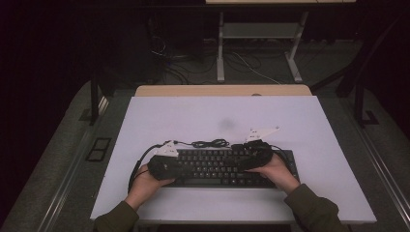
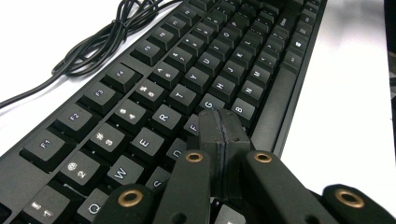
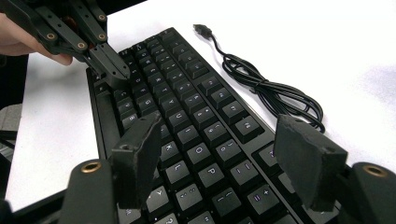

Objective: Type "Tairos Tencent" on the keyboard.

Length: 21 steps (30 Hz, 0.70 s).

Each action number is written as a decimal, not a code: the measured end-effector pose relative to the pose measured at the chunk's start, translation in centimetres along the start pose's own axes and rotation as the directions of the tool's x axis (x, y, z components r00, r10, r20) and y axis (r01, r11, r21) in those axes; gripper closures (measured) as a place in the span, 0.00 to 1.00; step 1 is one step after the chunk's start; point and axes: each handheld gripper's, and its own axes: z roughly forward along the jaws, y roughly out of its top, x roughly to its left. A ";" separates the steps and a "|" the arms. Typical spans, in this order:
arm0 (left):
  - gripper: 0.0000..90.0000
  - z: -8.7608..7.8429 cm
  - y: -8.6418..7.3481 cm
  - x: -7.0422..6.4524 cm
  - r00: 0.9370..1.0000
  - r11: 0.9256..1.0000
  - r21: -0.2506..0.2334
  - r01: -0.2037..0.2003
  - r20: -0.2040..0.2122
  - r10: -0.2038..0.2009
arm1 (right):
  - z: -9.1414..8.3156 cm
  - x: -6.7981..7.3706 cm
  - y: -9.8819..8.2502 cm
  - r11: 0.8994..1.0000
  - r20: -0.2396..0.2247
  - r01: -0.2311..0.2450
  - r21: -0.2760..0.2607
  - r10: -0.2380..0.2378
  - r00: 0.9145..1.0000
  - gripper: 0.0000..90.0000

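Two grippers sit over the black keyboard (image 1: pixel 227 166), which lies near your edge of the white table (image 1: pixel 203 116). Your left gripper (image 2: pixel 224 135) has its jaws pressed together with nothing between them, and its joined tip rests down on the keys around F and G; in the right gripper view you see that same tip on the left part of the keyboard. Your right gripper (image 3: pixel 224 158) hovers over the right half, around O and P, its jaws wide apart and gripping nothing. Just behind the keyboard its black cable (image 1: pixel 208 143) lies coiled on the table, its plug unconnected. Beyond the far edge, the dark room shows a grey floor, loose wires and a white desk frame (image 1: pixel 261 43).
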 end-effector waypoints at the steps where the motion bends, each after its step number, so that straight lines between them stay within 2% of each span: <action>1: 1.00 0.0 0.0 0.0 1.000 1.000 -0.001 0.002 -0.008 -0.002 | 0.0 0.0 0.0 1.000 0.001 -0.002 0.000 0.002 1.000 0.35; 5: 1.00 0.0 0.0 0.4 0.999 1.000 -0.010 0.012 -0.047 -0.012 | 0.0 0.0 0.0 1.000 0.000 -0.001 0.000 0.001 1.000 0.35; 12: 1.00 -0.2 0.3 1.4 0.996 0.999 -0.035 0.025 -0.086 -0.028 | 0.1 0.1 0.0 1.000 -0.003 0.002 0.000 -0.002 1.000 0.35; 14: 1.00 -0.2 0.3 1.6 0.995 0.998 -0.047 0.039 -0.092 -0.044 | 0.1 0.1 0.0 1.000 -0.003 0.002 0.000 -0.002 1.000 0.35; 16: 1.00 -0.2 0.4 1.8 0.994 0.999 -0.039 0.033 -0.101 -0.037 | 0.1 0.1 0.0 1.000 -0.003 0.001 -0.001 -0.001 1.000 0.35; 21: 1.00 0.0 0.4 1.9 0.993 0.998 -0.048 0.048 -0.106 -0.052 | 0.0 0.1 0.1 1.000 0.000 0.004 -0.002 -0.004 1.000 0.35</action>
